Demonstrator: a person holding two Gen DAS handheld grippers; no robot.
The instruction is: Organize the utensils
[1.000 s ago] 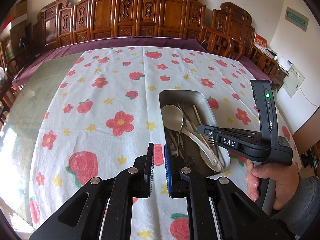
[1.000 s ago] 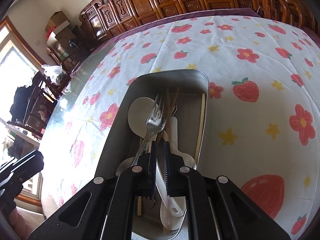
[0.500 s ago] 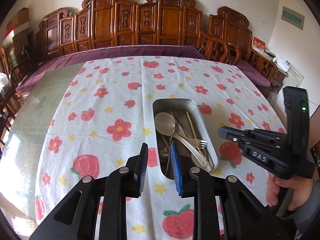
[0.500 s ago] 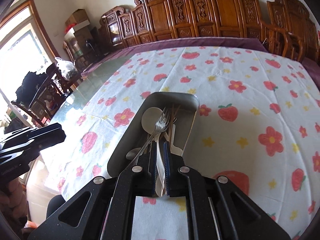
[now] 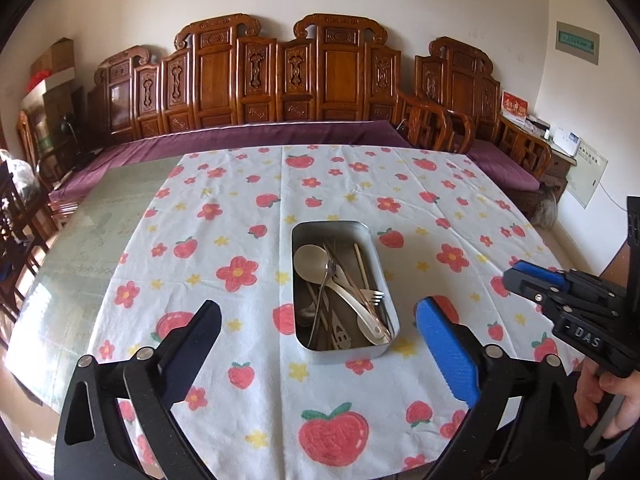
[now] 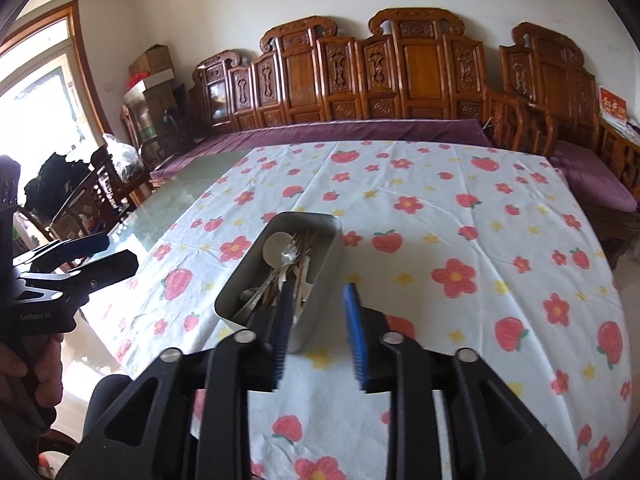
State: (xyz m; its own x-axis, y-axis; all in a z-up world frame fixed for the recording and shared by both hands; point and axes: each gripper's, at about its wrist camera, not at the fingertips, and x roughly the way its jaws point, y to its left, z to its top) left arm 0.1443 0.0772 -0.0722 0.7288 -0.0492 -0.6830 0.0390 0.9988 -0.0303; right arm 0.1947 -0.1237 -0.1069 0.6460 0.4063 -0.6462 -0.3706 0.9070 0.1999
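A metal tin (image 5: pixel 348 354) stands on the strawberry-print tablecloth (image 5: pixel 240 208) and holds a white spoon (image 5: pixel 310 258), a fork (image 5: pixel 370 296), chopsticks (image 5: pixel 362 268) and other utensils. My left gripper (image 5: pixel 318 318) hovers on the near side of the tin with its jaws opening wide and nothing between them. My right gripper (image 6: pixel 318 308) hangs above the tin's (image 6: pixel 324 276) near end, jaws opening and holding nothing. The spoon (image 6: pixel 276 250) and fork (image 6: pixel 290 254) lie inside. Each gripper shows in the other's view, the right gripper (image 5: pixel 520 276) at the right and the left gripper (image 6: pixel 100 256) at the left.
A carved wooden bench (image 5: pixel 280 80) with a purple cushion (image 5: pixel 248 136) runs behind the table. Bare glass tabletop (image 5: pixel 80 240) lies left of the cloth. Dark chairs (image 6: pixel 80 192) stand at the left. A hand (image 5: pixel 612 404) grips the right handle.
Both grippers drew back and up from the tin. The left one opened wide. The right one let go of the white utensil it had pinched and began opening.
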